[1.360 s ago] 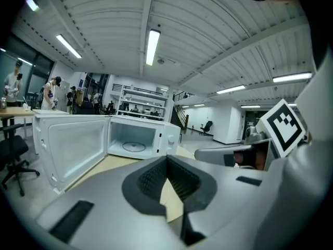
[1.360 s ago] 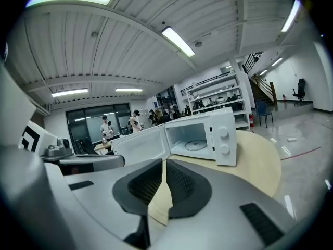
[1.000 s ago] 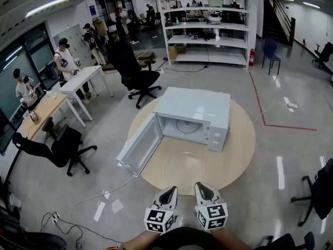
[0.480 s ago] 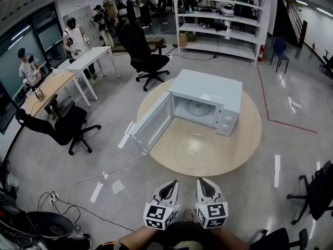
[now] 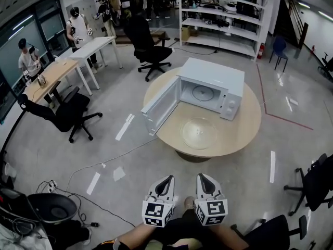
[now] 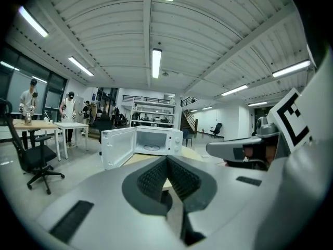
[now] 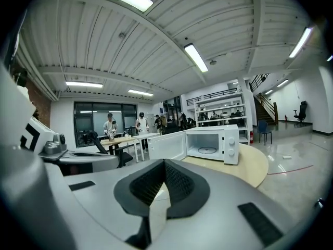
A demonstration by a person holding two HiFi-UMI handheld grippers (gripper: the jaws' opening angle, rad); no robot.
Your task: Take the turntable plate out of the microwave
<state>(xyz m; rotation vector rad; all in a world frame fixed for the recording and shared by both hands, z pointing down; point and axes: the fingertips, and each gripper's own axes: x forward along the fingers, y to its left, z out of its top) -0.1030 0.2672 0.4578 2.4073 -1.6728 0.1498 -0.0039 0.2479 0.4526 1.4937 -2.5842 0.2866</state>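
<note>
The clear glass turntable plate (image 5: pixel 200 133) lies flat on the round wooden table (image 5: pixel 244 132), in front of the white microwave (image 5: pixel 213 77). The microwave door (image 5: pixel 161 105) hangs wide open to the left, and a round ring shows on the cavity floor (image 5: pixel 202 92). My left gripper (image 5: pixel 169 179) and right gripper (image 5: pixel 200 177) sit side by side at the bottom of the head view, well short of the table, both shut and empty. In the left gripper view the microwave (image 6: pixel 156 139) stands far beyond the closed jaws. The right gripper view shows the microwave (image 7: pixel 213 142) just as distant.
Black office chairs (image 5: pixel 67 113) and white desks (image 5: pixel 91 48) stand to the left, with people (image 5: pixel 80 27) beyond them. Shelving (image 5: pixel 223 20) lines the back. Cables and a round black object (image 5: pixel 52 207) lie on the floor at bottom left. More chairs (image 5: pixel 317 184) stand on the right.
The table, microwave and plate now sit farther from me and higher in the head view. Both grippers have drawn back together, still shut and side by side.
</note>
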